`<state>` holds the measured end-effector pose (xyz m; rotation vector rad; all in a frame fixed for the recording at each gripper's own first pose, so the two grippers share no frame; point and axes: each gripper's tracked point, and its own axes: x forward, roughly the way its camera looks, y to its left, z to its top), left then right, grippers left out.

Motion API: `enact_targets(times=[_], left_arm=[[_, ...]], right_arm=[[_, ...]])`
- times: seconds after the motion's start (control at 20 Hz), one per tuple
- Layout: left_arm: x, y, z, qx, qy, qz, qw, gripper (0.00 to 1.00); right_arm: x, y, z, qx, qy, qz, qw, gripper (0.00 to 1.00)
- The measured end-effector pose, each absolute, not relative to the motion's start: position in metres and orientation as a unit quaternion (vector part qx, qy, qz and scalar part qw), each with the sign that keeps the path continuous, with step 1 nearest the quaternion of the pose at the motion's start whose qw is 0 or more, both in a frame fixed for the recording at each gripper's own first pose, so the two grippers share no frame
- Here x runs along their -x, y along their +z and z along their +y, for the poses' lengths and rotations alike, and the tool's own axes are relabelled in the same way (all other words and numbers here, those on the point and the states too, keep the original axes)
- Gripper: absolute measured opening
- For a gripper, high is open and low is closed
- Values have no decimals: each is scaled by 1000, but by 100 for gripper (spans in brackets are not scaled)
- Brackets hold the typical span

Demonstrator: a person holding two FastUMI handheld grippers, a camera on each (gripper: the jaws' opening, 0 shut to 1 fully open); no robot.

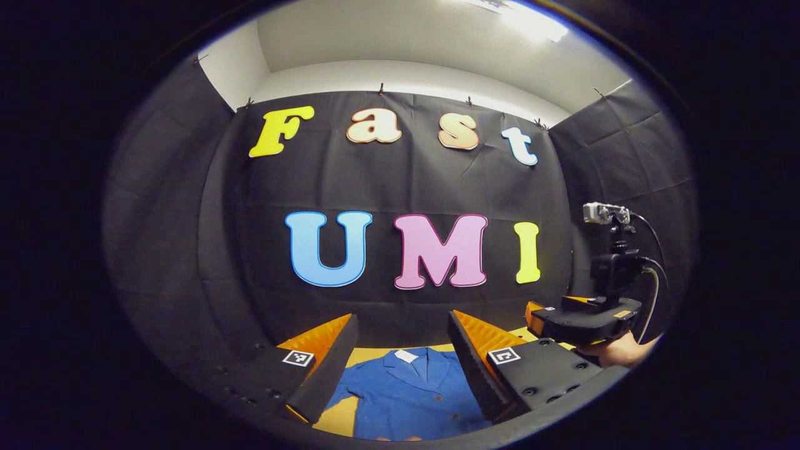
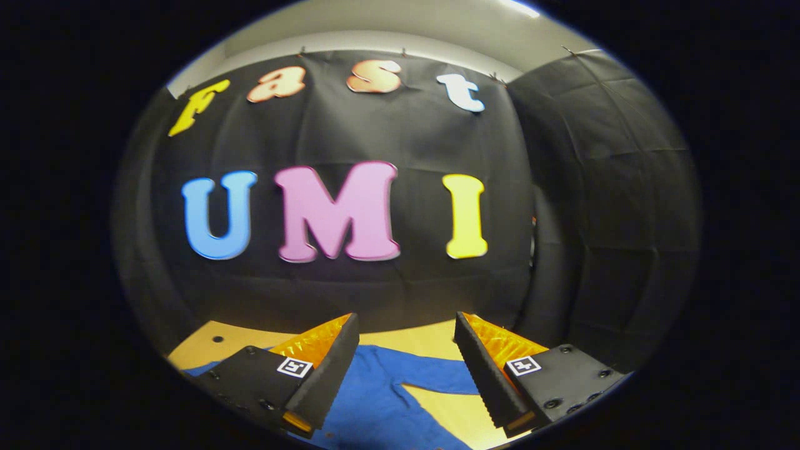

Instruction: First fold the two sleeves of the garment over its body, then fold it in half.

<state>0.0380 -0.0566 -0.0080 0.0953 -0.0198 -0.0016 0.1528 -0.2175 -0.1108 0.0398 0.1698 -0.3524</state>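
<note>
The table (image 2: pixel 431 340) carries a blue shirt (image 1: pixel 406 400) lying flat and face up, collar at the far side, with one sleeve (image 2: pixel 431 372) stretched out sideways, so no fold seems made yet and the sleeve step looks about to begin. The left claw (image 1: pixel 400 356) hangs above the shirt's chest and the right claw (image 2: pixel 406 353) above that sleeve, both spread wide and empty. Next, I judge, the right claw must drop and pinch the sleeve near its end before carrying it across the body.
</note>
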Motion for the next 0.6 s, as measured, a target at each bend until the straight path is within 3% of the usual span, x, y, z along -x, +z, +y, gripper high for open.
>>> enact_targets(times=[0.35, 0.6], left_arm=[[-71, -20, -70, -76, 19, 11, 997, 83], [-94, -32, -98, -87, 0, 39, 995, 83]], right_arm=[[-123, -246, -439, -16, -355, 231, 906, 97], [-114, -334, -498, -83, -399, 335, 850, 98]])
